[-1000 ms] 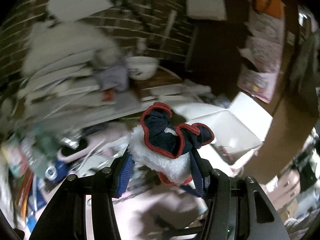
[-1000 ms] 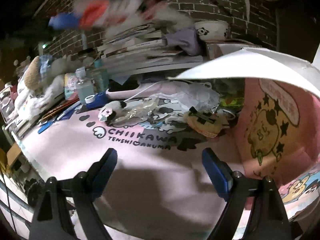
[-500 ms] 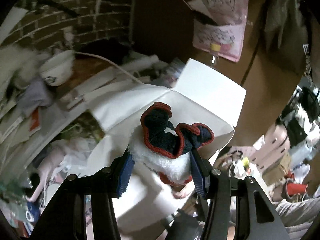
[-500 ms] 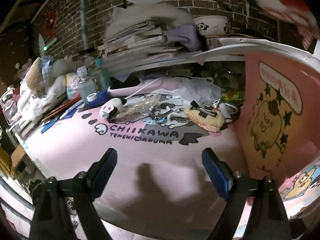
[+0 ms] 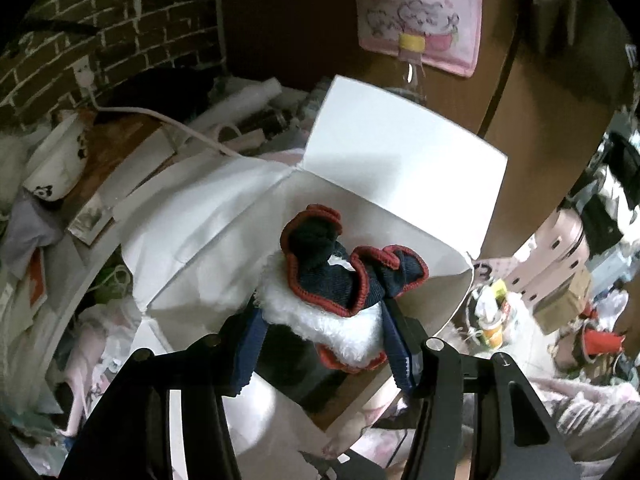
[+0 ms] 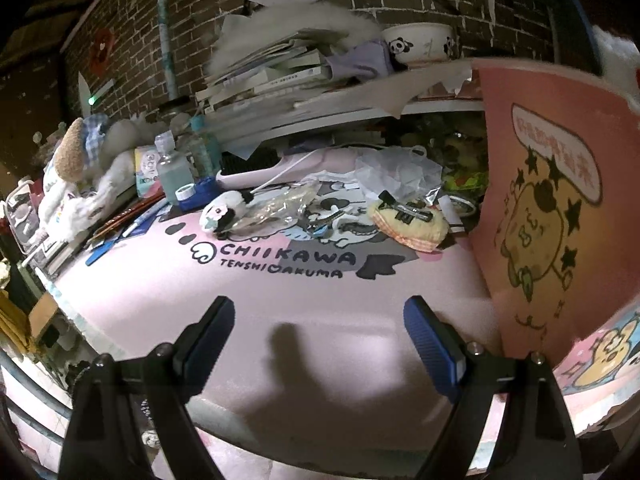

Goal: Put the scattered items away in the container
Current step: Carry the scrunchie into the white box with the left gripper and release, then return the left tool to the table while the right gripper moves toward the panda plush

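A white fluffy plush toy (image 5: 332,312) wrapped in navy cloth with red trim sits between the blue pads of my left gripper (image 5: 322,308). The jaws are opening, and the pads still touch the toy on both sides. Gripper and toy hang over the open white inside of the box (image 5: 400,160). From the right wrist view, the box (image 6: 560,220) stands at the right as a pink wall with a cartoon print. My right gripper (image 6: 318,312) is open and holds nothing, low over the pink mat (image 6: 280,320). Farther back on that mat lie a small black-and-white plush (image 6: 222,214), a clear wrapper (image 6: 280,208) and a yellow checked pouch (image 6: 408,220).
Behind the mat a stack of books (image 6: 280,76) and a panda bowl (image 6: 420,44) stand against a brick wall. A bottle (image 6: 172,172) and a large pale plush (image 6: 80,168) crowd the left edge. A white plastic bag (image 6: 396,172) lies near the box.
My left gripper swung with the toy from above the cluttered table to above the open box, rolling as it went. Its pads stand slightly wider apart. The right gripper kept still.
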{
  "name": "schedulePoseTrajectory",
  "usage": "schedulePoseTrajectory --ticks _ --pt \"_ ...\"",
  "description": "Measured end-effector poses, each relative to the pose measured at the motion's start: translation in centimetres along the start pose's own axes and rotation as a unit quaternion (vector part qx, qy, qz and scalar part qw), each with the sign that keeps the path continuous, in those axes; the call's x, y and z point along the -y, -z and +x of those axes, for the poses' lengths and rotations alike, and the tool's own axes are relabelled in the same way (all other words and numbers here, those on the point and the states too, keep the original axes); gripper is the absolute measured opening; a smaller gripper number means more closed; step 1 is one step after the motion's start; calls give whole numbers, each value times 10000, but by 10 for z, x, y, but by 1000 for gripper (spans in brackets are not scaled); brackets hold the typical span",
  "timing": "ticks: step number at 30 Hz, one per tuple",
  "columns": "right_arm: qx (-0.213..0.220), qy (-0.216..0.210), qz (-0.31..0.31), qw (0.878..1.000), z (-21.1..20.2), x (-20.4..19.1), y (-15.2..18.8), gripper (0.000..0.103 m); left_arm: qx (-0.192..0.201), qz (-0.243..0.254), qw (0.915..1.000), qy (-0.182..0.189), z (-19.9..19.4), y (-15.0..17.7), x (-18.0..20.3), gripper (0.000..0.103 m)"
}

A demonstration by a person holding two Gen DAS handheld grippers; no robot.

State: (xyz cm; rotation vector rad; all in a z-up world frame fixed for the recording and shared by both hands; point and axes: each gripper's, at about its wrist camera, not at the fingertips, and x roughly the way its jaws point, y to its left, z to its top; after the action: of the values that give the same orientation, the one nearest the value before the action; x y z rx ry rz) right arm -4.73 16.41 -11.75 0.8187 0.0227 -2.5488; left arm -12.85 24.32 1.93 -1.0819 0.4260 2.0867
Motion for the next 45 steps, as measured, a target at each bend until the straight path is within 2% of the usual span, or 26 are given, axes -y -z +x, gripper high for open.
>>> schedulePoseTrajectory --ticks 2,9,15,18,20,23,26,28,31,35,37,40,45 --pt "-19 -18 -2 10000 1 0 1 85 -12 -13 10000 70 1 1 1 56" --pt "-43 -46 -1 10000 0 2 2 85 40 -122 9999 25 -1 2 -1 82" --pt "-41 -57 13 10000 0 2 2 85 -24 -214 9997 -69 0 6 -6 83" --pt "-47 -52 10 10000 0 2 2 85 -20 -208 9998 -77 -2 7 -6 91" --pt "-50 -56 21 10000 0 2 2 85 13 -153 9998 -108 -4 8 -5 92" --pt "-57 -47 12 10000 1 2 1 85 188 11 9995 -269 -13 11 -1 103" --pt "-40 -15 3 10000 0 1 1 85 483 70 9981 -380 -33 19 -1 103" --pt "-40 16 -25 10000 0 -1 0 85 745 -68 9964 -386 -50 27 -8 103" --pt "-68 48 -74 9999 1 -5 -2 85 1176 -368 9910 -523 -79 44 -22 103" --pt "-136 36 -221 9997 3 -15 -3 85 1522 -879 9797 -964 -105 81 -48 103" --pt "-140 62 -374 9992 5 -24 -2 85 1555 -1164 9730 -1247 -113 105 -63 103" --pt "-170 22 -490 9987 7 -34 -2 85 1445 -1541 9661 -1484 -117 138 -83 103" --pt "-240 -69 -562 9981 14 -46 -3 85 1455 -2220 9436 -1980 -124 192 -112 103"
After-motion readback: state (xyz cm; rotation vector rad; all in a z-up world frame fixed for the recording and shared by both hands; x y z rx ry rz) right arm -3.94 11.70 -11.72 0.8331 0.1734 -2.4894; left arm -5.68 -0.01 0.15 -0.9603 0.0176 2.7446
